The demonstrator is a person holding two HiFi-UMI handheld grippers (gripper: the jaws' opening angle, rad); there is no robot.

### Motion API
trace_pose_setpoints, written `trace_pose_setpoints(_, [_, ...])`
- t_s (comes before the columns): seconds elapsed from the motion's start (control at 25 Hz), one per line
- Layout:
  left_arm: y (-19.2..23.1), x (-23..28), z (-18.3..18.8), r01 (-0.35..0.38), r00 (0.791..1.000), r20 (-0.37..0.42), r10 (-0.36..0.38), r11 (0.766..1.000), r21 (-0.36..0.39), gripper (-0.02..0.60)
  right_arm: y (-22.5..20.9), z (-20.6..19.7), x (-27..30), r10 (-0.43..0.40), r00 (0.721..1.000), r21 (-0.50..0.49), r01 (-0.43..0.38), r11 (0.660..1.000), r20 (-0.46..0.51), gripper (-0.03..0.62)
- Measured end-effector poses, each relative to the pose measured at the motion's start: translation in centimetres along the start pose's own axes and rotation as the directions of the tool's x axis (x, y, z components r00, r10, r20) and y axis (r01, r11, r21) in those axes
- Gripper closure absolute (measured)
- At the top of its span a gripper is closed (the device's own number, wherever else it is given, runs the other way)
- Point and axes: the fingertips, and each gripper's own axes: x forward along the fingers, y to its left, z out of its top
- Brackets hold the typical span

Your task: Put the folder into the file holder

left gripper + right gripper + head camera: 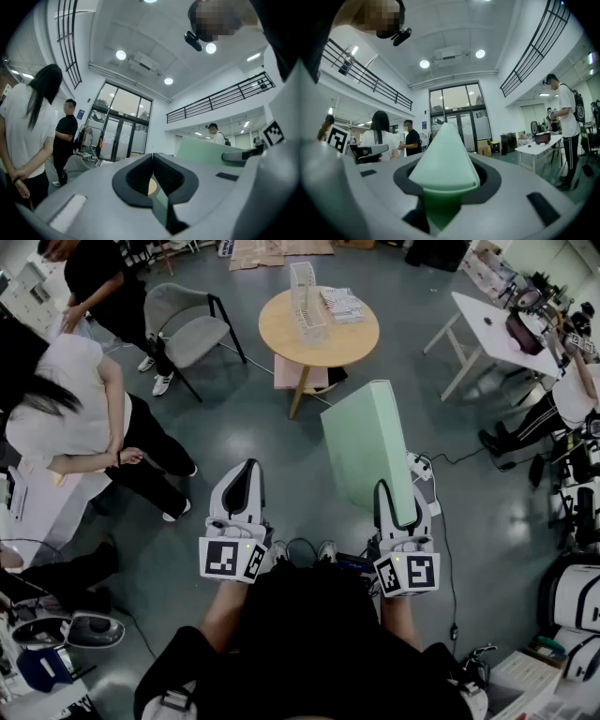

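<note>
Securely, green folder [364, 448] in right tool [397, 508]

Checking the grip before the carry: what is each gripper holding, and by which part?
The right gripper clamps the green folder by its near end; the left gripper is shut on nothing.

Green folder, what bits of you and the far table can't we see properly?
- The green folder, lower end: head view, buried in the right hand-held gripper.
- The file holder, its slots: head view, too small to tell whether anything is inside.
- The booklets beside it: head view, print too small to read.
</note>
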Motion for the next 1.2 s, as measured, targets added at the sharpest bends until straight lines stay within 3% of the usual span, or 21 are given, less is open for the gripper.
trace_pose_setpoints(1.2, [1.3, -0.9, 0.0, 0.034, 0.999, -0.006, -0.034, 0.999, 0.001, 0.572, 2.7, -0.1, 0.5, -0.01, 1.0, 0.0, 0.01, 1.0, -0.007, 0.437])
